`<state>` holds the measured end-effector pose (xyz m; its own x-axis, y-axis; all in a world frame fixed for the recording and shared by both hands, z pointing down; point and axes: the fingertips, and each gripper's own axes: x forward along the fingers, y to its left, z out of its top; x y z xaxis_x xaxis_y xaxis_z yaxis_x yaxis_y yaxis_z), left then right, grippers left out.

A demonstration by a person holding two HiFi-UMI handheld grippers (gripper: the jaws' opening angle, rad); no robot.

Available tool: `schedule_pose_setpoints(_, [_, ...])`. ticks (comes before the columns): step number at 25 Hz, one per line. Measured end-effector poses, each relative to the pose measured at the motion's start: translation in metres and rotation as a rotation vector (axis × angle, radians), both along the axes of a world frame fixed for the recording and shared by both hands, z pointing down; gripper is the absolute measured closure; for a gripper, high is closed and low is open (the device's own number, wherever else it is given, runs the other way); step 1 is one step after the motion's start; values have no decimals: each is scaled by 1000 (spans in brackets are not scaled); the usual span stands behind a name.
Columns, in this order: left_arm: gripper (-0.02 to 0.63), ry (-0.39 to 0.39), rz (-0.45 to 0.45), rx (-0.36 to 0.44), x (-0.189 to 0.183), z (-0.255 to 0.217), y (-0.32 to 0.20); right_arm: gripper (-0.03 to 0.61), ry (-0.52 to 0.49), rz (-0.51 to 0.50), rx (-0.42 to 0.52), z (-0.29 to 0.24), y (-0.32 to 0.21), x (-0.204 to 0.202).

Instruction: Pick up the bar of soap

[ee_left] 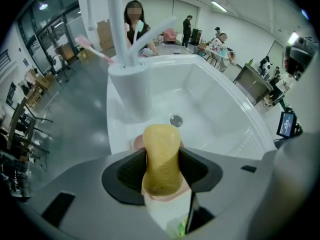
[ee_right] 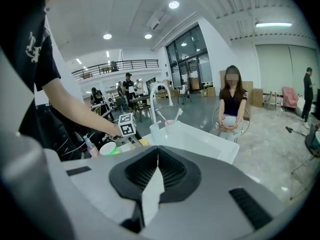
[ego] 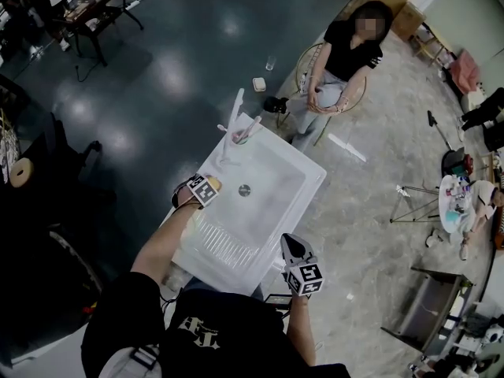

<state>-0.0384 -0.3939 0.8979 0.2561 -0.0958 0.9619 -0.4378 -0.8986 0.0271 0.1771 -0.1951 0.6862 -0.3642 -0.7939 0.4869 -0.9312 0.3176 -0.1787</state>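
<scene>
In the head view, the left gripper is at the left rim of the white sink, with the bar of soap at its tip. The right gripper is near the sink's front corner.

In the left gripper view, both pads press the yellow soap's sides, above the basin.

In the right gripper view, the jaws are closed together with nothing between them.
</scene>
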Motion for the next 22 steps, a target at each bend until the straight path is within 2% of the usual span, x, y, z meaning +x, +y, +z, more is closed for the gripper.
schedule_pose_setpoints(4, [407,94,-19,70,9,-39,-5,569,4,-3,21,-5,1,6])
schedule_pose_setpoints(11, [407,307,-58,234,29,-134,0,569,17,-46,57,-16,2,-1])
schedule_pose_setpoints(22, [407,634,-144,391,44,-278,71,569,-3,-93,110,-31,25,-14])
